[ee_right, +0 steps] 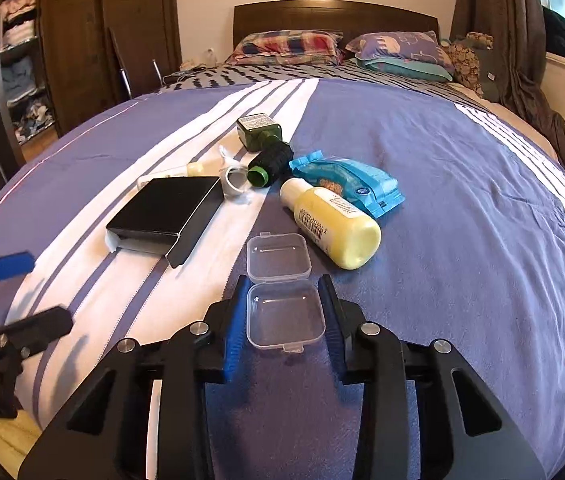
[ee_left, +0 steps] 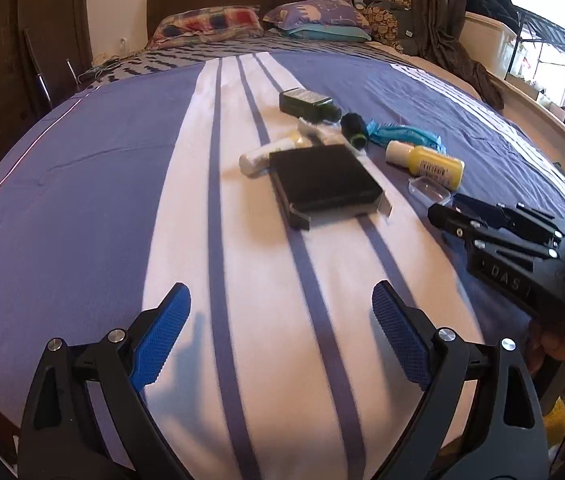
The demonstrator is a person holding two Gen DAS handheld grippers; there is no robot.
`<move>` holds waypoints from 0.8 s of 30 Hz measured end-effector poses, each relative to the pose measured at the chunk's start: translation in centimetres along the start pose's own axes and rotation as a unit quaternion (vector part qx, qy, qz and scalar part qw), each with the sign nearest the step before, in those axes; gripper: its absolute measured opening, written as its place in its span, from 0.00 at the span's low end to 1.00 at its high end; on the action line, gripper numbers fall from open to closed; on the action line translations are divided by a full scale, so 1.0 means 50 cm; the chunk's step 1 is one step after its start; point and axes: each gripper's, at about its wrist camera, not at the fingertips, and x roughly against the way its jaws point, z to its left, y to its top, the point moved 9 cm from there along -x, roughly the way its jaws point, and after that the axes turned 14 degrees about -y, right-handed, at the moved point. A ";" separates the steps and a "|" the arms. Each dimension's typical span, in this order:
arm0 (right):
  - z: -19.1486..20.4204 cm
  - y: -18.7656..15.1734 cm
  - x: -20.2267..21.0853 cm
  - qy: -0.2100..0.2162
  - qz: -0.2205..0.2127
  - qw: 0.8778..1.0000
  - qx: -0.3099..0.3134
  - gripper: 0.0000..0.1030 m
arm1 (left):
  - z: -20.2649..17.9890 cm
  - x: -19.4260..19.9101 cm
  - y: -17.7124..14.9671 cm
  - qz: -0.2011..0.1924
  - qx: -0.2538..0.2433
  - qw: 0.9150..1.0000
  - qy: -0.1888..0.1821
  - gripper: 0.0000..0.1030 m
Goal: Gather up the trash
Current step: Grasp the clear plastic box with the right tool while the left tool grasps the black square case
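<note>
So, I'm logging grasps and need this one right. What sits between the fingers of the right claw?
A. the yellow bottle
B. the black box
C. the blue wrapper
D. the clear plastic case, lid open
D: in the right wrist view the right claw has a finger on either side of the clear plastic case, whose lid lies open; whether the pads press on it cannot be told.

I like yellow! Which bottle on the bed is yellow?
The yellow bottle with the white cap, lying beside the blue packet. The dark green bottle isn't.
</note>
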 end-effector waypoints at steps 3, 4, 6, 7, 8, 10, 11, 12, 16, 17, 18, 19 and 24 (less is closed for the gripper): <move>-0.015 -0.003 0.011 -0.006 0.004 1.000 -0.007 0.33 | -0.014 -0.015 0.026 -0.003 -0.004 1.000 -0.008 0.85; -0.019 -0.002 0.012 -0.007 0.004 1.000 -0.009 0.33 | -0.018 -0.018 0.031 -0.005 -0.006 1.000 -0.011 0.85; -0.030 -0.006 0.022 -0.003 0.007 1.000 -0.017 0.33 | -0.025 -0.029 0.046 -0.006 -0.009 1.000 -0.015 0.85; -0.034 -0.008 0.025 -0.002 0.008 1.000 -0.019 0.33 | -0.029 -0.038 0.054 -0.006 -0.008 1.000 -0.018 0.85; -0.039 -0.011 0.029 -0.002 0.009 1.000 -0.020 0.33 | -0.032 -0.047 0.062 -0.006 -0.006 1.000 -0.023 0.85; -0.045 -0.015 0.034 -0.004 0.009 1.000 -0.019 0.33 | -0.036 -0.065 0.077 -0.006 0.001 1.000 -0.030 0.85; -0.048 -0.018 0.035 -0.005 0.009 1.000 -0.018 0.33 | -0.039 -0.075 0.085 -0.007 0.005 0.999 -0.033 0.85; -0.050 -0.020 0.036 -0.004 0.009 1.000 -0.018 0.33 | -0.040 -0.082 0.091 -0.008 0.005 0.999 -0.034 0.86; -0.056 -0.020 0.034 0.001 0.008 1.000 -0.023 0.33 | -0.024 -0.127 0.117 -0.004 0.023 1.000 -0.020 0.87; -0.057 -0.018 0.034 0.002 0.007 1.000 -0.023 0.33 | -0.016 -0.138 0.121 -0.002 0.030 0.999 -0.016 0.87; -0.058 -0.018 0.033 0.003 0.006 1.000 -0.023 0.33 | -0.011 -0.145 0.123 0.000 0.035 0.999 -0.014 0.87; -0.059 -0.018 0.031 0.004 0.005 1.000 -0.023 0.33 | -0.006 -0.153 0.126 0.003 0.041 0.999 -0.016 0.87; -0.063 -0.020 0.023 0.004 0.004 1.000 -0.024 0.33 | -0.009 -0.158 0.124 0.010 0.039 0.999 -0.027 0.74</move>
